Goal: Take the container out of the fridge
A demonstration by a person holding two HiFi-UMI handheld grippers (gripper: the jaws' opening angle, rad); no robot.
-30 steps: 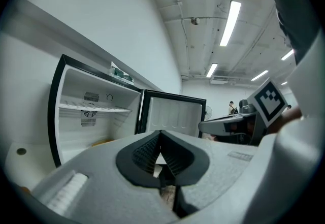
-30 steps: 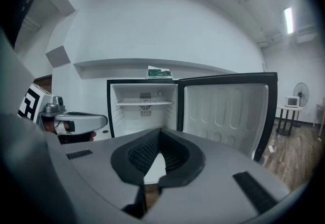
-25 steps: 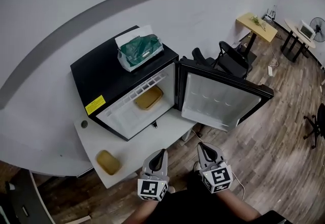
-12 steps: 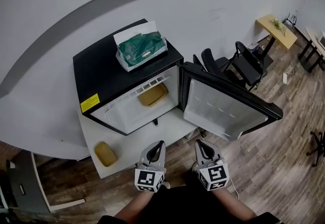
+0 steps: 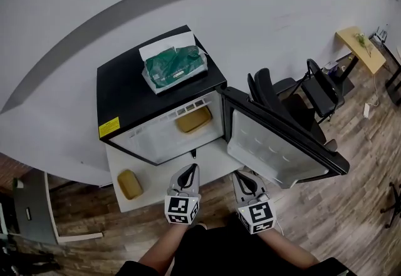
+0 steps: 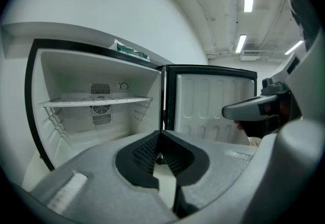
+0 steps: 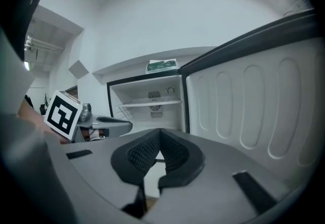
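A black mini fridge (image 5: 135,96) stands on a white table (image 5: 216,157) with its door (image 5: 279,143) swung open to the right. A tan container (image 5: 193,119) lies inside on the fridge floor. My left gripper (image 5: 191,170) hangs in front of the table edge, shut and empty. My right gripper (image 5: 240,178) is beside it, also shut with nothing in it. In the left gripper view the fridge interior (image 6: 96,101) with a wire shelf shows ahead; the container is hidden there behind the jaws.
A second tan container (image 5: 130,183) rests on the table's left end. A green bag in a white box (image 5: 173,65) sits on top of the fridge. Black chairs (image 5: 294,96) stand behind the open door, and a wooden side table (image 5: 360,46) is at far right.
The view has shifted left and closer: fridge and table sit more central. Both grippers have moved slightly forward toward the table edge, still shut.
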